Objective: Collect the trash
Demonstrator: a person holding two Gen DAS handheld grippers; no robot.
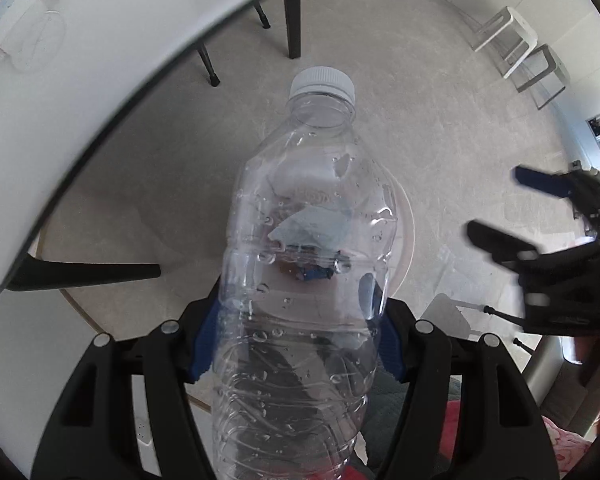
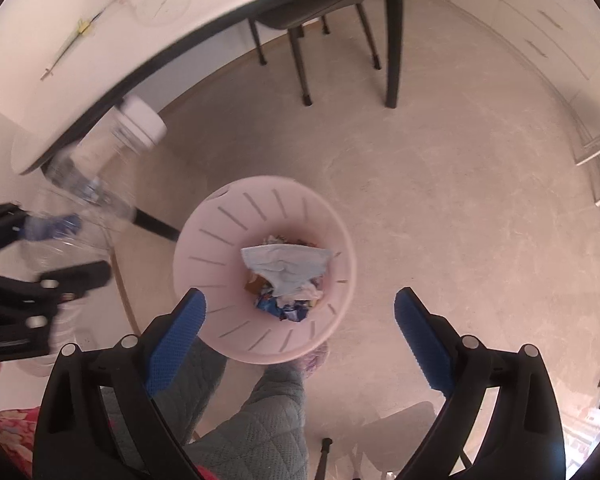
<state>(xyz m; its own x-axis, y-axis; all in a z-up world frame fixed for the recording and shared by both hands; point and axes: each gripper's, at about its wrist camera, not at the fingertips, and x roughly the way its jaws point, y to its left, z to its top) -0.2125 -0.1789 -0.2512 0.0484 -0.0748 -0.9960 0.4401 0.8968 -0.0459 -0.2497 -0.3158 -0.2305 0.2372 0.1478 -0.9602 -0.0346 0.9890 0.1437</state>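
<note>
Leftmost in the left wrist view, a white table (image 1: pixel 80 80) curves across the upper left of the frame. At centre, the left gripper (image 1: pixel 296 332) clamps a clear, capped bottle (image 1: pixel 300 280) between its blue pads (image 1: pixel 204 344), cap pointing away from the camera. Through the plastic, a pale bin (image 1: pixel 406 240) with trash shows faintly below. At the right edge, the right gripper (image 1: pixel 496 208) appears blurred, jaws spread and empty.

In the right wrist view, the bottle (image 2: pixel 80 192) and left gripper (image 2: pixel 60 248) sit at the left edge, blurred, beside the table (image 2: pixel 100 40). At centre, the pink bin (image 2: pixel 220 248) stands on the floor (image 2: pixel 460 200), already holding a blue mask (image 2: pixel 284 268) and wrappers (image 2: pixel 288 308). The right gripper (image 2: pixel 300 312) frames it from the lower part of the frame, fingers wide apart, holding nothing.

Step in hand, by judgement: carrying the bottle to the bin. The next move calls for bringing the bottle over the rim and opening the left jaws.

Only the right view shows the bin's contents plainly; only the left shows the grip on the bottle.
</note>
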